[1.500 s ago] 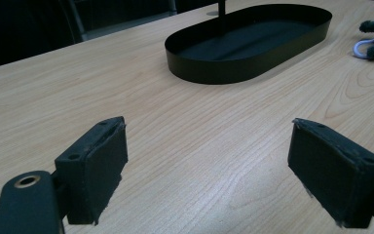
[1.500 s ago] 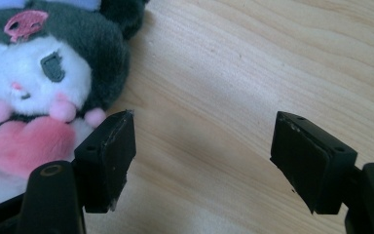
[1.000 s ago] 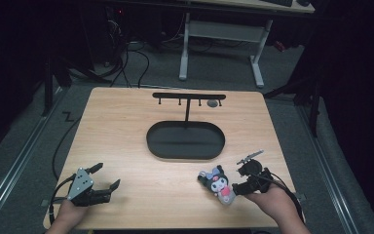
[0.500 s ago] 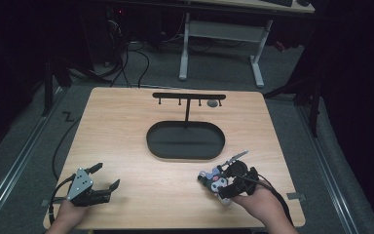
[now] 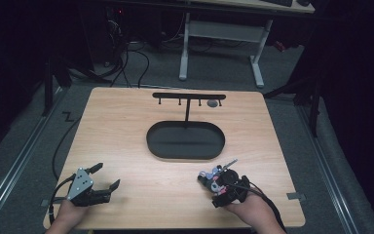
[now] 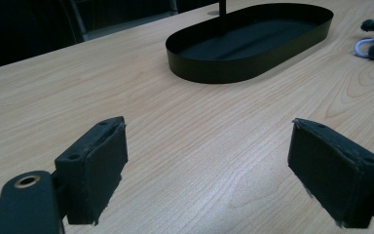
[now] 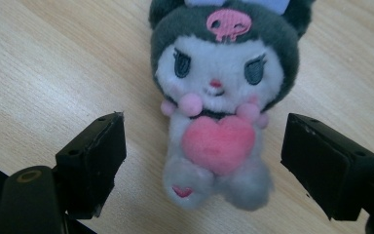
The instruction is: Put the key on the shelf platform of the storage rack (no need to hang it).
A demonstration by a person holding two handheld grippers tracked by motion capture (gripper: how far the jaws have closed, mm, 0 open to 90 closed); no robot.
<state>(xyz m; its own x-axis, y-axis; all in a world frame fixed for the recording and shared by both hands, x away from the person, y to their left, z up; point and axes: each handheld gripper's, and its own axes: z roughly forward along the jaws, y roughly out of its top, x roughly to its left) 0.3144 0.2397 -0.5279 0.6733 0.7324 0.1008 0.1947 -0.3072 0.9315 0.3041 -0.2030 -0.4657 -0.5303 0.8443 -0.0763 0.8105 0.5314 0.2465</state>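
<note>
Dark floor and desk legs frame my view beyond a pale wooden surface point(image 5: 126, 131). At its middle I see a black oval tray point(image 5: 185, 140), and a thin black rack point(image 5: 189, 96) stands at the tray's far edge. My left gripper point(image 5: 105, 176) rests at the near left corner, well apart from everything else; in the left gripper view its jaws stand wide with only bare wood between them, and the tray lies far ahead. My right gripper point(image 5: 209, 179) is at the near right, just near of the tray's right end, directly over a small plush doll point(image 7: 221, 105). The doll lies on its back on the wood, dark hood with a pink skull mark, white face, and a pink heart point(image 7: 219, 144) on its chest. In the right gripper view my jaws stand wide on either side of the doll's lower body, having just been opening, and neither pad touches it; there is clear wood showing between each pad and the plush. From the high view, the doll's hood point(image 5: 205, 174) peeks out at the left of the gripper.
</note>
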